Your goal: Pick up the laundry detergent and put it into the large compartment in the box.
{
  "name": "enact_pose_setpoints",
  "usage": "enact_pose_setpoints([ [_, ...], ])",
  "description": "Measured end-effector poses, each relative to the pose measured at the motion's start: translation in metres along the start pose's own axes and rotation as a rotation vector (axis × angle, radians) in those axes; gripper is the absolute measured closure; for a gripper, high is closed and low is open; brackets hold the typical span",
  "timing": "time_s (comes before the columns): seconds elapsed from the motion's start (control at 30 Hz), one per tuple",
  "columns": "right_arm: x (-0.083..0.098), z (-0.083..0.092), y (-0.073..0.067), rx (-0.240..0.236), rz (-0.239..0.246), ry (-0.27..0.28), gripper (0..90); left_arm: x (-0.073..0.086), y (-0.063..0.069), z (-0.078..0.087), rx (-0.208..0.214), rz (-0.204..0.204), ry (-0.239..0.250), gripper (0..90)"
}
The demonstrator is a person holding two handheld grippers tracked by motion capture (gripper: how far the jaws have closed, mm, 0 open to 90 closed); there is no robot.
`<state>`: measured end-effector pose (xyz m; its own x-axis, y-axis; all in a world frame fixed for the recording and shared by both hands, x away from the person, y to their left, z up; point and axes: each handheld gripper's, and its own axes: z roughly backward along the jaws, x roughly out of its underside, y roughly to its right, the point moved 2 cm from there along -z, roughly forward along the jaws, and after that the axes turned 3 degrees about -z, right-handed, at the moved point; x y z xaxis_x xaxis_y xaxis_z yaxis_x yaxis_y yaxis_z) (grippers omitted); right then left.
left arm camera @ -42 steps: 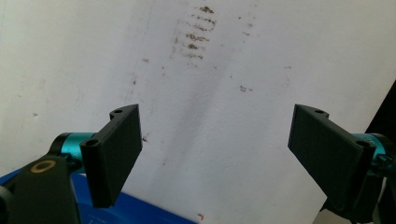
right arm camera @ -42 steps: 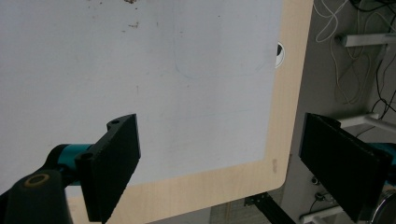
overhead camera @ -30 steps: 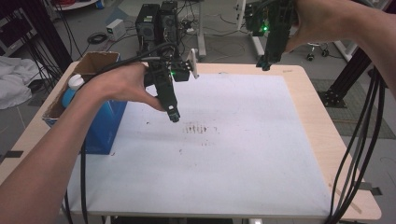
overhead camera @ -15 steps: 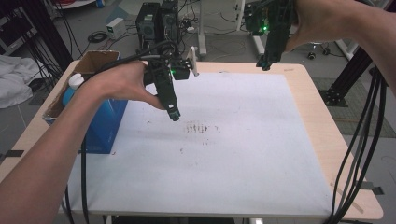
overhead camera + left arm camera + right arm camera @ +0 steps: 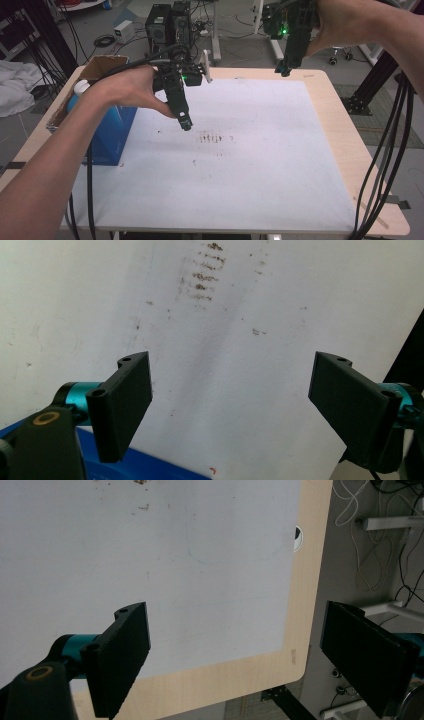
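Observation:
My left gripper (image 5: 185, 124) hangs over the left middle of the white mat (image 5: 260, 165), pointing down, jaws wide apart with nothing between them. In the left gripper view the left gripper (image 5: 232, 375) looks at bare mat and a patch of brown smudges (image 5: 202, 275). The same smudges (image 5: 210, 137) lie just right of its tip in the high view. My right gripper (image 5: 284, 70) is held high over the table's far edge, and in the right gripper view the right gripper (image 5: 235, 630) stands open and empty above the mat's corner and the wooden rim (image 5: 300, 605).
A blue box (image 5: 107, 135) stands at the mat's left edge, under my left forearm. Behind it sits an open cardboard box (image 5: 100, 67) with a white-capped bottle (image 5: 80, 89). Black cables (image 5: 395, 150) hang past the table's right side. Computer cases (image 5: 165, 22) stand on the floor beyond.

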<state>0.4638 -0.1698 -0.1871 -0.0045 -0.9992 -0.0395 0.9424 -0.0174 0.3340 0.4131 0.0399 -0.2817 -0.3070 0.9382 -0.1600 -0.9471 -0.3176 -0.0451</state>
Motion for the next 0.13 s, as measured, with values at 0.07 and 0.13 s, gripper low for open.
enact_pose_setpoints([
  [0.07,0.0000,0.0001,0.0000,0.000,0.000,0.001,11.8,0.0000,0.0001,0.0002,0.001,0.001,0.001,17.7],
  [0.13,-0.0001,0.0002,0.0000,0.001,0.000,0.002,11.8,-0.0002,0.0004,0.0006,0.003,0.001,0.001,17.7],
])
